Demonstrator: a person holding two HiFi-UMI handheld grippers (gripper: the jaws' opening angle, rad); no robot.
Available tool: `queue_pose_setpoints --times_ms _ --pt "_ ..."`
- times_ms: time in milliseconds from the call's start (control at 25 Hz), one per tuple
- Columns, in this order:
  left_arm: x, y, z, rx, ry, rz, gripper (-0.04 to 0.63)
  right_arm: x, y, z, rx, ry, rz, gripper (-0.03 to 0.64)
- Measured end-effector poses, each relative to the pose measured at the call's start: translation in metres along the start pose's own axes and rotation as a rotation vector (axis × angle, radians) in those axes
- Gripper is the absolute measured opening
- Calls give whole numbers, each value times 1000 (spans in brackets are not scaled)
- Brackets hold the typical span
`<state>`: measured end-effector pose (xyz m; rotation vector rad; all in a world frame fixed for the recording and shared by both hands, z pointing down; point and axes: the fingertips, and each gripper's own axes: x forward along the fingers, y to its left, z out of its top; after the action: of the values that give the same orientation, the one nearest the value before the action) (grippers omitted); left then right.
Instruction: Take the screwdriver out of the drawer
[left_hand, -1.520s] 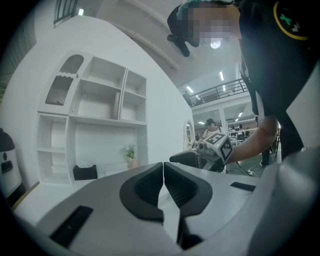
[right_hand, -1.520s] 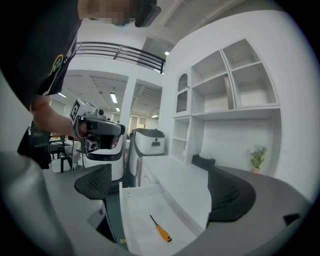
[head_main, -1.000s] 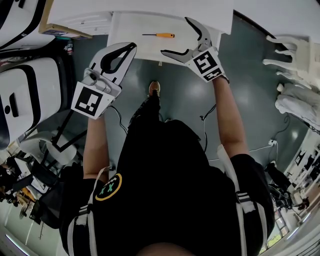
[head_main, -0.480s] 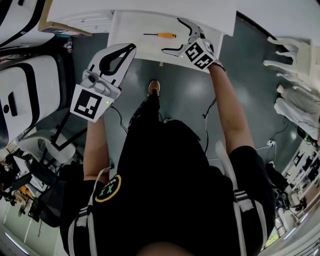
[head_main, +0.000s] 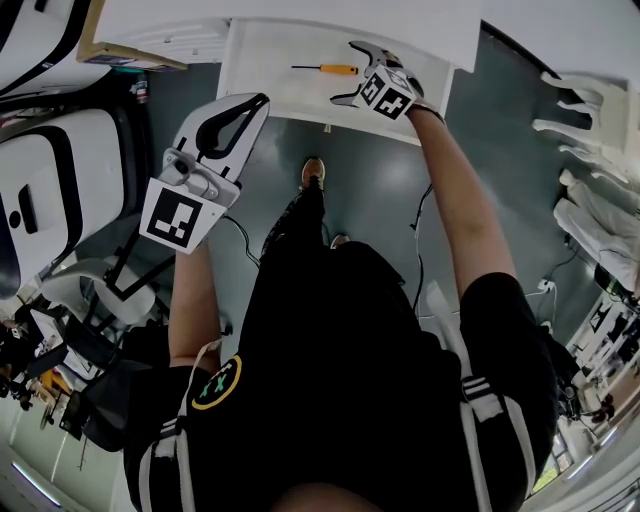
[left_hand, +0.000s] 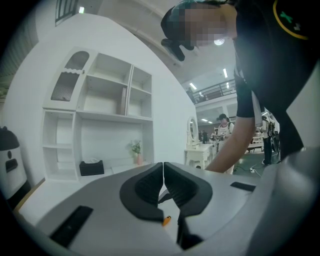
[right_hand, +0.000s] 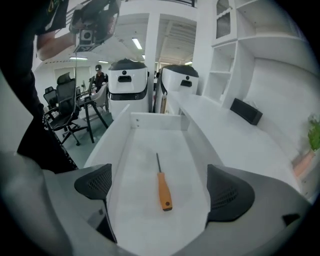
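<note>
An orange-handled screwdriver (head_main: 325, 68) lies flat on the floor of the pulled-out white drawer (head_main: 260, 60), its thin shaft pointing left in the head view. My right gripper (head_main: 345, 73) hangs open just over the drawer, at the handle end. In the right gripper view the screwdriver (right_hand: 163, 190) lies lengthwise between the spread black pads (right_hand: 229, 193), not touched, with the drawer wall (right_hand: 117, 165) on the left. My left gripper (head_main: 262, 98) is held above the floor near the drawer's front left corner. Its jaws are shut on nothing, meeting at the tips of the left gripper (left_hand: 163, 172).
A cardboard box (head_main: 120, 55) sits at the top left beside the cabinet. White rounded machines (head_main: 50, 190) and office chairs stand at the left, white furniture (head_main: 590, 110) at the right. Cables (head_main: 425, 215) trail on the dark floor under the drawer.
My right gripper has moved forward and left over the drawer, closer to the screwdriver's handle, still open. The left gripper has barely shifted.
</note>
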<state>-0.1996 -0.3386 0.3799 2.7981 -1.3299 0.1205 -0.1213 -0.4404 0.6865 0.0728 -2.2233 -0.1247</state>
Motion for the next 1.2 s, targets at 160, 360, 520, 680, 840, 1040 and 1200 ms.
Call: queue_pose_setpoints --times_ms 160,360,520,680,840,1040,1200 --pt "-3 2 -7 -6 13 -1 21 29 -3 -21 -2 88 46 592" --pt "-7 3 -14 -21 30 -1 21 53 -6 -42 -20 186 110 592" --pt "-12 7 -21 -29 45 8 21 68 -8 -50 -26 231 149 591" --pt "-14 6 -25 -31 62 15 21 77 -8 -64 -29 274 178 591" --pt "-18 6 -29 -33 70 22 21 85 -6 -68 -23 274 195 591" --pt "-20 2 -37 -43 88 25 21 90 -1 -79 -46 298 220 586" --pt "-19 1 -42 -50 104 22 21 93 -3 -83 -42 290 209 563"
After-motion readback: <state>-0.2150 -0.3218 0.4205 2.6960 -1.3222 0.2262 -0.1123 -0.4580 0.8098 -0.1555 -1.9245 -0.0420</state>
